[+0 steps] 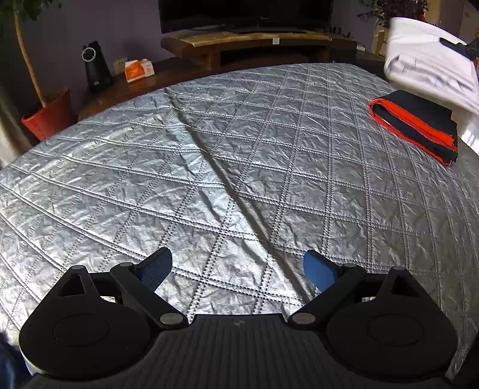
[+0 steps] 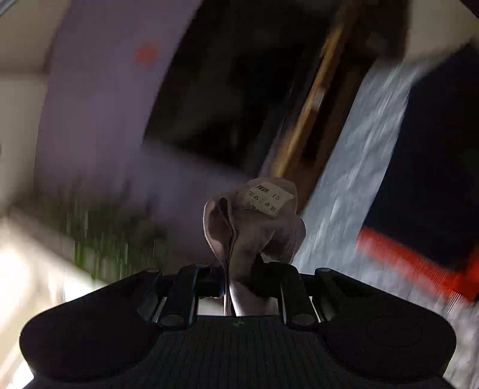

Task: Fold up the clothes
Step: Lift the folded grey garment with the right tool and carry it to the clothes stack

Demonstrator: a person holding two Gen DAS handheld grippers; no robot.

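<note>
Surface: bed (image 1: 209, 167) covered with a silver-grey quilted spread, diamond stitching, one long crease running from upper centre to lower centre of the left wrist view.
Containers: red plant pot (image 1: 49, 115) at the left edge of the left wrist view, holding a pale trunk; orange-and-white tissue pack (image 1: 138, 69) on the dark floor beyond the bed, its contents not readable.
Left tool (image 1: 238, 269): released, blue pads wide apart, nothing between them, hovering over bare quilt at lower centre.
Right tool (image 2: 236, 269): clenched on a bunch of pale cloth, jaws nearly together.
Pale garment (image 2: 257, 227): gathered into a crumpled knot just beyond the right tool's fingers, centre of the right wrist view; folds and a hemmed edge visible; a small white care label (image 2: 268, 197) with printed characters faces the camera. In the left wrist view the same white cloth (image 1: 431, 59) hangs blurred at upper right, lifted clear of the bed.
Folded garment (image 1: 416, 125): black with orange trim and a zip edge, folded flat into a neat rectangle, lying on the bed at right, below the lifted white cloth.
Background: dark television (image 1: 245, 13) on a wooden stand (image 1: 248, 45) at top centre; black cylindrical device (image 1: 95, 65) at upper left.
Image quality: right wrist view heavily motion-blurred; surroundings there not reliably identifiable.
</note>
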